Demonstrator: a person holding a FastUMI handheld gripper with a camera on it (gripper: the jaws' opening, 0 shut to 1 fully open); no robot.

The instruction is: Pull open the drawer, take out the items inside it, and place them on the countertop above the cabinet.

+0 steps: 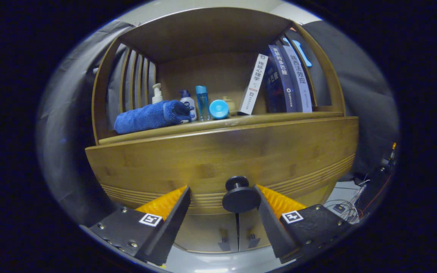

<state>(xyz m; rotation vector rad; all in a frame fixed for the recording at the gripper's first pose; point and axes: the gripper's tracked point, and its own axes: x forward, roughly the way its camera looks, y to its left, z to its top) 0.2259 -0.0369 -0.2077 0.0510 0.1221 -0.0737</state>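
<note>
The gripper (pixel 222 212) stood wide open with nothing held, its 2 fingers flanking the black knob (pixel 239 197) on the closed wooden drawer (pixel 222 155), the knob nearer the right finger. The knob looked rigid, smooth and possibly slippery, so gripping behind its round head on the narrow stem seemed safest.

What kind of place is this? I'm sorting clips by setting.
Likely a staged home corner in a booth: a wooden cabinet whose shelf holds a rolled blue towel, toiletry bottles and books. The open gripper nears the drawer knob.
</note>
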